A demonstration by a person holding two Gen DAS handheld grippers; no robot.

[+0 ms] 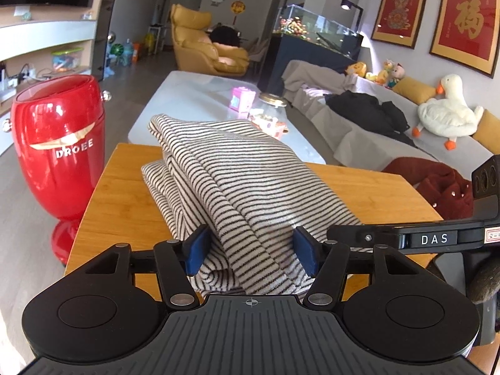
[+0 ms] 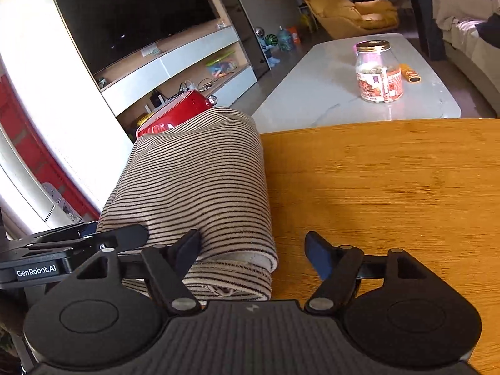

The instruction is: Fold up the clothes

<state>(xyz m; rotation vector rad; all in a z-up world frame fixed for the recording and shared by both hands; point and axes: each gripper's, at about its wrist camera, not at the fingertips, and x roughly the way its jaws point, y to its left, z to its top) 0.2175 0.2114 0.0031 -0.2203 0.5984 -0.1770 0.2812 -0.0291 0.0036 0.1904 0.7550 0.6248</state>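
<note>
A black-and-white striped garment [image 1: 225, 184] lies folded in a thick bundle on the wooden table [image 1: 125, 200]. My left gripper [image 1: 250, 251] is open, with its blue pads on either side of the bundle's near end. In the right wrist view the same garment [image 2: 193, 187] lies at the left of the table [image 2: 390, 193]. My right gripper [image 2: 253, 253] is open, its left finger on the bundle's near right edge and its right finger over bare wood. The right gripper's body [image 1: 437, 239] shows at the right of the left wrist view.
A red vase-shaped bin [image 1: 59, 143] stands on the floor left of the table. Beyond is a white coffee table [image 2: 328, 93] with a jar [image 2: 378, 72]. A grey sofa [image 1: 359, 134] with dark clothes, a red garment [image 1: 437, 187] and a plush duck is at the right.
</note>
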